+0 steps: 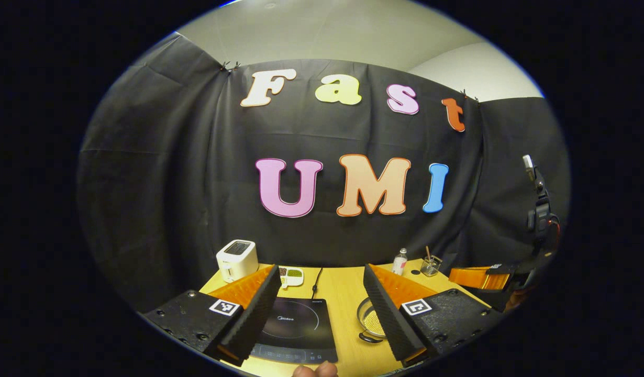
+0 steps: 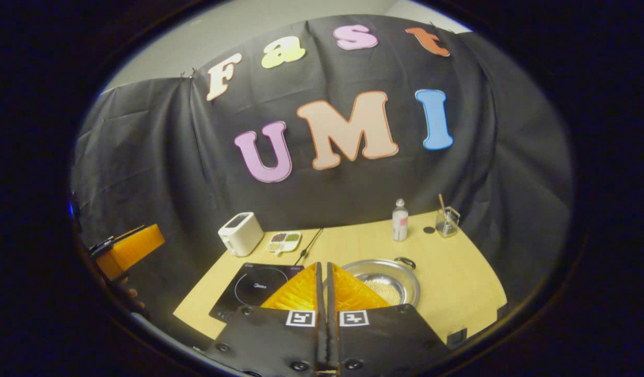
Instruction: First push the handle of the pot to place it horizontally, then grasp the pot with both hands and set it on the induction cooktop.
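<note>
1. The round shiny metal pot (image 2: 387, 281) sits on the yellow wooden table (image 2: 458, 272), just beside the flat black cooktop (image 2: 254, 289)
2. The left gripper (image 1: 322, 303) is wide open; the right gripper (image 2: 322, 285) is closed, holding nothing
3. Both hang above the table, so I think nothing has started; next, push the pot's dark handle (image 2: 404, 261) sideways

Left hand-held gripper (image 1: 319, 298): black screwed plates, square coded markers.

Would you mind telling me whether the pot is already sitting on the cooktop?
No, in the right gripper view the pot sits on the bare table to the right of the cooktop.
</note>
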Tool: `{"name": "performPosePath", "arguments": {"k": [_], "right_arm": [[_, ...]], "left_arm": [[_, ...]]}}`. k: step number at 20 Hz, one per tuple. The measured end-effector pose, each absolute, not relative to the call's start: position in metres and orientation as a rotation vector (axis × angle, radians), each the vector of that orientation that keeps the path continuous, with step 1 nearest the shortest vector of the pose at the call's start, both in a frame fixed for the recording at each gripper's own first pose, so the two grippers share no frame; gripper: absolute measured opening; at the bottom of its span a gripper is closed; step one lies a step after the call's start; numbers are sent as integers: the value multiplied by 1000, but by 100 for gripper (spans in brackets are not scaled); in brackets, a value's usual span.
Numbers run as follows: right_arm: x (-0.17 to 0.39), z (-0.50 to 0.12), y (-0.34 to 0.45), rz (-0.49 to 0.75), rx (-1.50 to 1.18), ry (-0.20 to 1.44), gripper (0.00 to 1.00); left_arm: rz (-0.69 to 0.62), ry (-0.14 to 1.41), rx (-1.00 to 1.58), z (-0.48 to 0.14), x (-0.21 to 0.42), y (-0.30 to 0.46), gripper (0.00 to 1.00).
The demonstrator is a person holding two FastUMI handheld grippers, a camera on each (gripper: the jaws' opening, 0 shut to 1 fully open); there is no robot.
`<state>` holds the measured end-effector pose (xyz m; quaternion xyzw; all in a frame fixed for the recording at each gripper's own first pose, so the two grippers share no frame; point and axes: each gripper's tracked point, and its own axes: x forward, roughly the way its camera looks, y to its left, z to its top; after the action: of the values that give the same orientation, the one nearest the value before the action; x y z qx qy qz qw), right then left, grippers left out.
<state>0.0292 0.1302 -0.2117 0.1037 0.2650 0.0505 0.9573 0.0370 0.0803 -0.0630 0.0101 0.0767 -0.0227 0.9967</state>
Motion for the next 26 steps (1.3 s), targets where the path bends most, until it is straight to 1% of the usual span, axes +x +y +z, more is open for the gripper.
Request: {"name": "performPosePath", "arguments": {"k": [2, 3, 6, 7, 8, 9, 10, 11, 12, 13, 14, 15, 16, 17, 18, 19, 20, 21, 22, 23, 24, 26], "right_arm": [[27, -235, 129, 110, 214, 597, 2], [26, -246, 128, 114, 220, 624, 2], [22, -287, 121, 114, 242, 705, 2], [21, -298, 121, 119, 260, 727, 2], [22, -305, 120, 125, 268, 731, 0], [22, -314, 115, 115, 264, 753, 0], [20, -326, 112, 103, 267, 782, 10], [22, -333, 111, 94, 273, 796, 3], [24, -339, 110, 84, 266, 813, 2], [25, -346, 110, 75, 257, 826, 2], [25, -351, 110, 55, 246, 832, 0], [24, -360, 108, 26, 237, 855, 3], [20, -368, 111, -2, 250, 883, 3], [19, -373, 118, -17, 272, 893, 2], [16, -381, 121, -42, 275, 912, 1], [12, -391, 121, -76, 273, 934, 0], [10, -400, 123, -105, 282, 952, 3], [7, -409, 127, -128, 298, 971, 3], [4, -417, 130, -152, 311, 984, 0], [1, -425, 131, -177, 314, 994, 2], [-3, -433, 130, -207, 304, 1007, 2], [-8, -445, 139, -233, 313, 1030, 3]], "left_arm": [[-33, 154, 27, -68, 43, 82, 99], [-30, 160, 36, -72, 43, 82, 96], [-23, 164, 50, -76, 52, 77, 94], [-12, 174, 56, -82, 52, 79, 97], [-3, 166, 58, -82, 54, 79, 97], [6, 164, 59, -81, 57, 80, 97], [14, 177, 60, -86, 59, 82, 97], [15, 171, 51, -88, 63, 82, 94], [5, 173, 40, -90, 70, 83, 96], [-18, 177, 30, -95, 75, 82, 96], [-44, 173, 26, -97, 85, 82, 94], [-62, 185, 31, -100, 97, 86, 95], [-81, 189, 35, -101, 105, 92, 97], [-107, 163, 35, -99, 116, 94, 96], [-128, 158, 44, -100, 126, 98, 97], [-156, 166, 48, -104, 134, 102, 94], [-187, 172, 38, -110, 138, 103, 97], [-210, 179, 26, -117, 144, 103, 97], [-228, 188, 15, -122, 149, 104, 97], [-245, 190, 1, -128, 152, 106, 97], [-262, 205, -8, -132, 156, 106, 95], [-286, 232, -6, -143, 156, 110, 97]]}}
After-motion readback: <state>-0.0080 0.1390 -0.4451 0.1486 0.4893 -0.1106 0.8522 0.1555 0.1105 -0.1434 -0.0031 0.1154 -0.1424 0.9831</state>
